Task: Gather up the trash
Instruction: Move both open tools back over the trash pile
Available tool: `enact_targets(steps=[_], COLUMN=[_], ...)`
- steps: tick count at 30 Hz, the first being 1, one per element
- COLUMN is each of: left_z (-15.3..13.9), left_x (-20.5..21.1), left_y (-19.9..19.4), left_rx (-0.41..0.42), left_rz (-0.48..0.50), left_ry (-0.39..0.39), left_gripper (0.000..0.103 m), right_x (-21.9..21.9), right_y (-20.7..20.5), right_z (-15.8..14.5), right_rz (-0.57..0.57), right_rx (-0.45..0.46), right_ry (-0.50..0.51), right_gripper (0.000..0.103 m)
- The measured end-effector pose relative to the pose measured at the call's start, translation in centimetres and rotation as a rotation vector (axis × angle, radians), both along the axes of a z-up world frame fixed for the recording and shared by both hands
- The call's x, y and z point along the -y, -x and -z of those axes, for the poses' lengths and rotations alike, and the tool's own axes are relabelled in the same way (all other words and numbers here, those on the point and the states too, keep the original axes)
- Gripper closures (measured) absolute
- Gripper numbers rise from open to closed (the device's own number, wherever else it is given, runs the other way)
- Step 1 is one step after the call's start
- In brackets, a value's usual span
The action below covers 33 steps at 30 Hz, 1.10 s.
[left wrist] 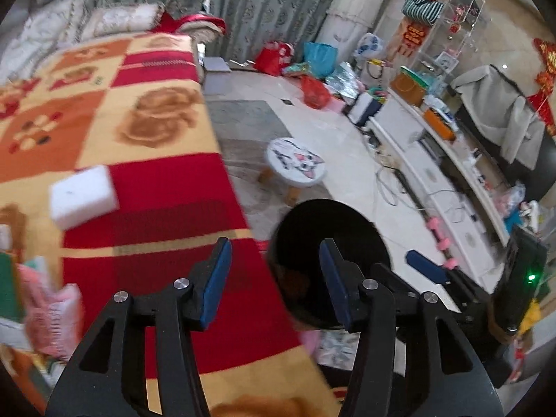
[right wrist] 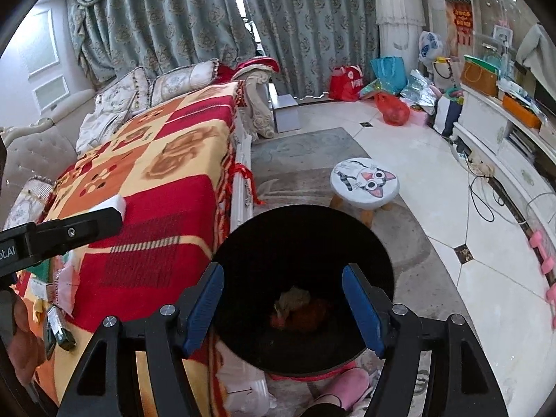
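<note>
In the right wrist view the right gripper sits at lower centre, its jaws standing apart with nothing between the blue pads; directly behind the gap opens the black bin, and at its bottom lies crumpled trash, tan and reddish. The bin stands on the floor just beside the blanket, a red, orange and yellow checked cover filling the left half of the frame. In the left wrist view the left gripper is at lower centre, jaws partly open and empty, straddling the blanket's edge and the bin's rim. A white block lies on the blanket at middle left. A cat-face stool stands on the floor above and right of the bin, apart from it.
</note>
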<state>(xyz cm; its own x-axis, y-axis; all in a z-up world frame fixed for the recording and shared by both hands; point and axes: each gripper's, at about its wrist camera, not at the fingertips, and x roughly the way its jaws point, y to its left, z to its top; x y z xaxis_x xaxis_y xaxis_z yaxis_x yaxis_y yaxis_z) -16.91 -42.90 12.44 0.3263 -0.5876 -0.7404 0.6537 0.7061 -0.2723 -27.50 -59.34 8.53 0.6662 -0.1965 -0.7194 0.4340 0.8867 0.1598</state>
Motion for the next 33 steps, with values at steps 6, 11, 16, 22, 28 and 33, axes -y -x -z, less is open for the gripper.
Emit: enact_targets(steps=[6, 11, 16, 22, 28, 33], left_z=[-0.2, -0.4, -0.5, -0.5, -0.7, -0.1], left_x=[-4.1, -7.1, -11.0, -15.8, -22.0, -27.2], left_y=[0.1, -0.1, -0.3, -1.0, -1.8, -2.7], left_rx=[0.067, 0.107, 0.145, 0.157, 0.155, 0.143], left_rz=[-0.066, -0.110, -0.165, -0.225, -0.305, -0.382], left_ry=[-0.041, -0.074, -0.096, -0.105, -0.111, -0.136], left_gripper=[0.052, 0.052, 0.052, 0.052, 0.052, 0.052], right_x=[-3.3, -6.5, -9.9, -13.8, -17.5, -20.7], right_y=[-0.7, -1.8, -3.0, -4.5, -5.8, -6.9], right_z=[-1.1, -1.8, -2.2, -2.5, -2.3, -1.5], right_rz=[-0.042, -0.088, -0.151, -0.227, -0.313, -0.394], right_rx=[0.015, 0.019, 0.024, 0.018, 0.004, -0.017], right_ry=[0.015, 0.021, 0.029, 0.026, 0.016, -0.022], right_gripper=[0.034, 0.030, 0.030, 0.030, 0.029, 0.029])
